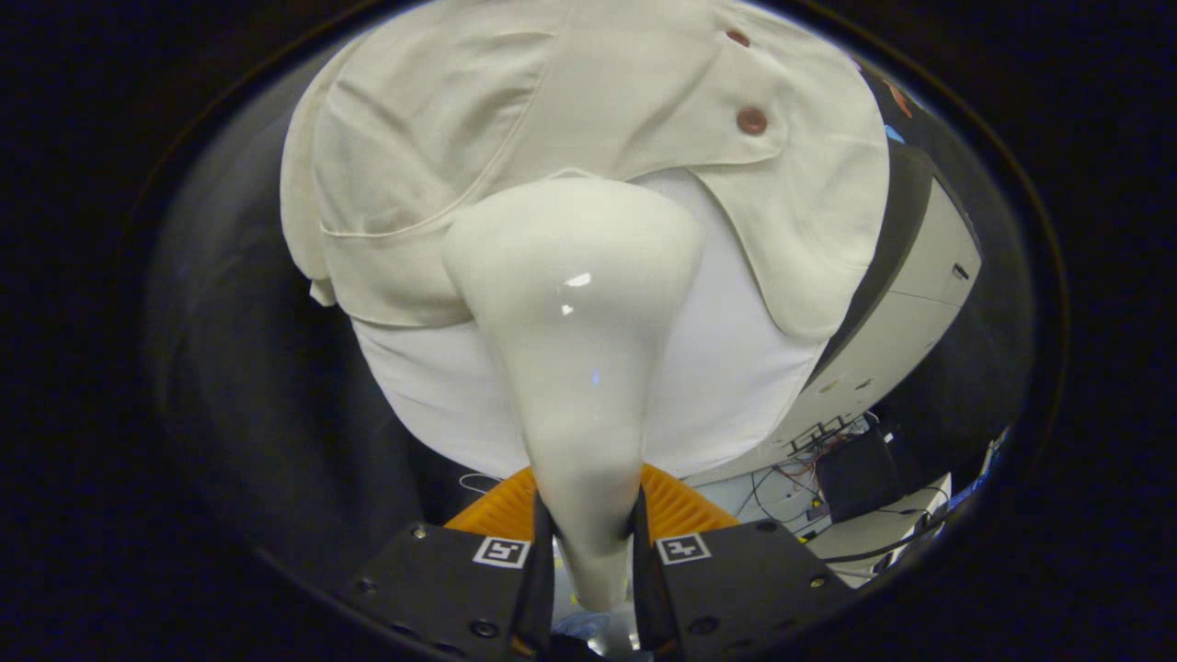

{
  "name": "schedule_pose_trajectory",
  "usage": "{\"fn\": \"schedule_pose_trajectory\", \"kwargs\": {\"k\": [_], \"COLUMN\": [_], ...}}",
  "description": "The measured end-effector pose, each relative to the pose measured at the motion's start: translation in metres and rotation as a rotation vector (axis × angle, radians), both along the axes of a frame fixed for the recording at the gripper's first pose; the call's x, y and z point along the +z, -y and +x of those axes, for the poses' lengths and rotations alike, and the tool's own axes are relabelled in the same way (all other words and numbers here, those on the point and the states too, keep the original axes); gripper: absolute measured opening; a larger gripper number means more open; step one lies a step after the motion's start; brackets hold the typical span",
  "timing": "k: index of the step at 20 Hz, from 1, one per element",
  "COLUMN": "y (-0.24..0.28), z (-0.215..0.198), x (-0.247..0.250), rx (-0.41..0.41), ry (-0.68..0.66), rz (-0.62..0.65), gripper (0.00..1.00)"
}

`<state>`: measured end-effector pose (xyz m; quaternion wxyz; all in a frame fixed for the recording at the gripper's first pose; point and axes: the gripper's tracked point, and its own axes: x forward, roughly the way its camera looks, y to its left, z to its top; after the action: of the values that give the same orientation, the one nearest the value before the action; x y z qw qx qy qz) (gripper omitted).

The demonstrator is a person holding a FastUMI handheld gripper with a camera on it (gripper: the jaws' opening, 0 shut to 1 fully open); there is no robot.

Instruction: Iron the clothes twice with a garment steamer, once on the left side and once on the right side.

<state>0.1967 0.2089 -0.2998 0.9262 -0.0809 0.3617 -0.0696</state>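
Note:
A glossy white garment steamer (575, 368) rises from between my fingers, its narrow handle clamped by both of them. My gripper (591, 542) is shut on that handle. The steamer's broad head lies against a hanging cream jacket (515, 119) with brown buttons (751, 120), worn over a white shirt (726, 368). The head sits at the lower middle of the jacket, where its front edges part over the shirt. The steamer's face is hidden against the cloth.
To the right of the garment stands a white and black cabinet or machine (910, 313). Below it lie cables and a dark box (855, 469) on a pale floor. An orange ribbed part (680, 506) shows just behind my fingers.

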Motion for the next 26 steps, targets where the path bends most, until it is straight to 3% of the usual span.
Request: {"fn": "schedule_pose_trajectory", "kwargs": {"k": [9,16,21,26], "y": [0.009,0.018,0.021,0.029], "z": [-0.101,-0.160,-0.165,-0.133], "x": [0.069,0.162,0.229,0.282], "rx": [0.126,0.164,0.159,0.148], "ry": [0.075,0.201,0.270,0.348], "rz": [-0.010,0.006,0.045,0.064], "gripper": [0.36,0.35,0.35,0.35]}}
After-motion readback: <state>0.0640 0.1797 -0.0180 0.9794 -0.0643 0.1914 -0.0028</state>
